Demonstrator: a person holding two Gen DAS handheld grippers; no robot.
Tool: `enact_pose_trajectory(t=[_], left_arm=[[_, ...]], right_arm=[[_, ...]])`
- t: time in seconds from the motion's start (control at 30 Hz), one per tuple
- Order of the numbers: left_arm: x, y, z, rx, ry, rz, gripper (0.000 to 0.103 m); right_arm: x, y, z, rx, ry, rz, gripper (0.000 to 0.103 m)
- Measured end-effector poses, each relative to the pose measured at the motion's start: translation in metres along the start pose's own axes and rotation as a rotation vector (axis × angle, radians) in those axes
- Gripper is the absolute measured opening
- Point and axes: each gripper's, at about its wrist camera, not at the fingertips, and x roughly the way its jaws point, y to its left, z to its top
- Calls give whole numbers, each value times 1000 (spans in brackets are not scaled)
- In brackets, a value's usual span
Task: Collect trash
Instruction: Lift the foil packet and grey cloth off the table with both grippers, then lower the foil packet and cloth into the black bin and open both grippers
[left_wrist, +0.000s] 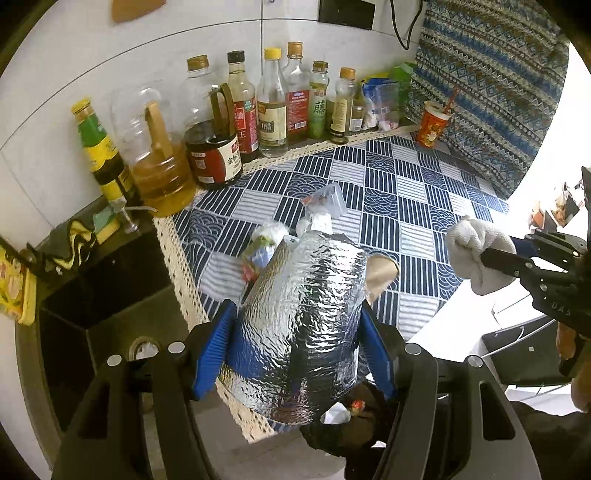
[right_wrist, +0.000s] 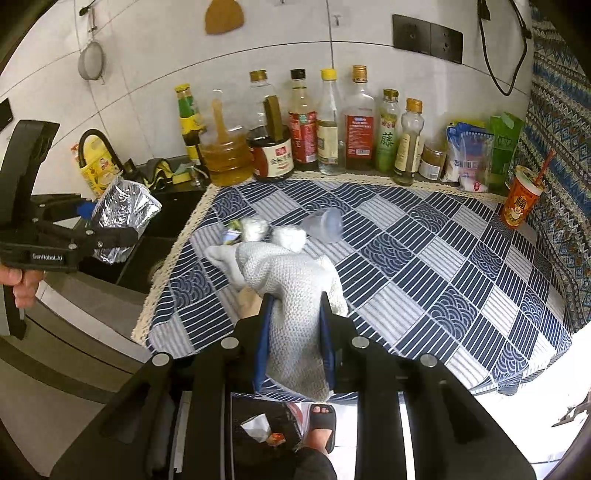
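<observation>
Step in hand, as judged: carrying gathered waste from the bench (right_wrist: 424, 266) to the trash bin (left_wrist: 343, 432), which sits low at the near edge below the bench and already contains scraps. The left gripper (left_wrist: 295, 332) is closed about halfway onto a crumpled silver foil bag (left_wrist: 306, 295), pads pressing both sides. The right gripper (right_wrist: 295, 332) is clamped fully onto a white knitted cloth (right_wrist: 291, 295), which hangs bunched between the fingers. Next move, as judged: bring each load over the bin mouth, then release; the foil bag is light and bulky, so it may catch on the rim. Remaining items on the bench, near its left side: two white crumpled wads (right_wrist: 273, 232), a small wrapper (right_wrist: 231, 232) and a clear plastic cup (right_wrist: 323, 223) lying on its side.
</observation>
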Motion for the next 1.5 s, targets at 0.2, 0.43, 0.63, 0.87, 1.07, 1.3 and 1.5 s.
enact_pose_trajectory(t=[0.2,0.43,0.63,0.87,1.07,1.3,1.5], left_arm=[[-17,-9,-34,1,-8,-7,63],[-22,-14,-77,-36,-5,-37,63],[-18,-16,-118,-91,15,-79,63],[-6,-22,-158,-136,44,-125,63],[17,-22,-186,-182,94,-161,63],[67,-31,-227,-239,217,-239,63],[115,-34,-260,-309,309,-289,63]], right_arm=[[-12,26,-16,-18,-6,-2,25],[-16,54,-38,-43,29,1,25],[-16,74,-63,-48,70,4,25],[-9,91,-93,-53,126,11,25],[5,96,-118,-46,192,19,25],[35,96,-142,18,309,111,25],[65,100,-155,16,402,112,25]])
